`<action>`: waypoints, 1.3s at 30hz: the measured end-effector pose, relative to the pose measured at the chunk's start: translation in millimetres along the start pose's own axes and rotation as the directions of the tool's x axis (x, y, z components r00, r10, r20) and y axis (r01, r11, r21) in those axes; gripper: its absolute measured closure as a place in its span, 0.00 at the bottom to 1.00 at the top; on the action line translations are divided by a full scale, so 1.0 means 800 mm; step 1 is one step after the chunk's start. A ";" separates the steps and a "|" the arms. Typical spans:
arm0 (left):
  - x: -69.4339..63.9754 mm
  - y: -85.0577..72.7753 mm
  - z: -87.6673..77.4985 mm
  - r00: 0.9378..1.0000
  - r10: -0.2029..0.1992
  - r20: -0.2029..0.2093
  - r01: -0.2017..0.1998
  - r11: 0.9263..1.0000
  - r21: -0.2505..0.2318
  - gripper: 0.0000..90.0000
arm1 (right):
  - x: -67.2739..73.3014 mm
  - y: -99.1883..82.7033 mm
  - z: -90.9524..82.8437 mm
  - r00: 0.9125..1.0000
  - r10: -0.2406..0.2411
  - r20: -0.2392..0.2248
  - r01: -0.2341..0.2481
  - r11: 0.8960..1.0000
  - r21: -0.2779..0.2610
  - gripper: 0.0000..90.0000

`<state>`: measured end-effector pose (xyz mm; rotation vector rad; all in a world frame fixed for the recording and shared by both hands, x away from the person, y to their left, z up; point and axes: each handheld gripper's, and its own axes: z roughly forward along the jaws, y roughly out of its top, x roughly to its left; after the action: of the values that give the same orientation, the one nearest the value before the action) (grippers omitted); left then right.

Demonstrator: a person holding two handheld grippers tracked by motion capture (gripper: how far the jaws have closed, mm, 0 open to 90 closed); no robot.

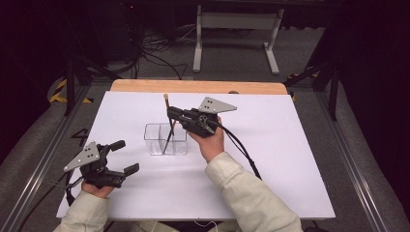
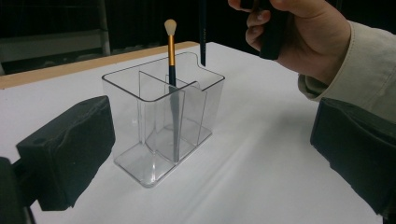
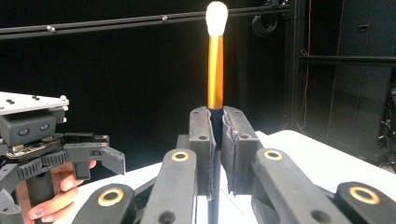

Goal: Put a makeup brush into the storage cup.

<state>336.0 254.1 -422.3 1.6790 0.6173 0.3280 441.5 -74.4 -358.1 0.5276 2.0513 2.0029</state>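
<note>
A clear divided organizer (image 1: 155, 145) (image 2: 140, 93) stands mid-table. One brush (image 2: 171, 56) with a pale tip, gold ferrule and dark handle stands upright in a middle compartment. My right gripper (image 1: 170, 114) (image 3: 214, 116) is above the organizer's far side, shut on a second, similar brush (image 1: 166, 100) (image 3: 215, 70), gripping just under the ferrule with the tip upward. That brush's dark handle end (image 2: 202, 42) hangs just above the organizer's far rim. My left gripper (image 1: 124, 156) (image 2: 212, 140) rests on the table near the organizer, open, its wide-apart pads (image 2: 70, 149) holding nothing.
The white table top (image 1: 270, 159) has a wooden strip (image 1: 198, 86) along its far edge. Beyond it are a white frame's legs (image 1: 234, 34) and cables on the floor. The cream sleeve (image 1: 246, 193) crosses the near right of the table.
</note>
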 end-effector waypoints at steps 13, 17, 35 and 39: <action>0.000 0.000 0.001 1.000 0.003 0.003 -0.003 1.000 0.001 0.01 | 0.003 -0.010 0.014 1.000 0.017 0.019 -0.017 1.000 -0.008 0.92; 0.000 0.000 0.001 1.000 -0.001 0.007 0.001 1.000 -0.001 0.01 | 0.003 -0.015 0.019 0.999 0.019 0.028 -0.019 1.000 0.000 0.92; 0.000 0.001 -0.001 1.000 0.003 0.010 -0.003 1.000 -0.003 0.01 | 0.003 -0.034 0.030 0.999 0.020 0.039 -0.022 0.998 0.063 0.92; 0.000 0.001 -0.001 1.000 0.002 0.010 -0.002 1.000 -0.003 0.01 | 0.004 -0.038 0.032 0.999 0.013 0.040 -0.017 0.997 0.080 0.92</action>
<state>335.8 254.3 -421.7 1.6773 0.6072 0.3217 445.8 -49.9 -389.1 0.5948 2.1173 1.9090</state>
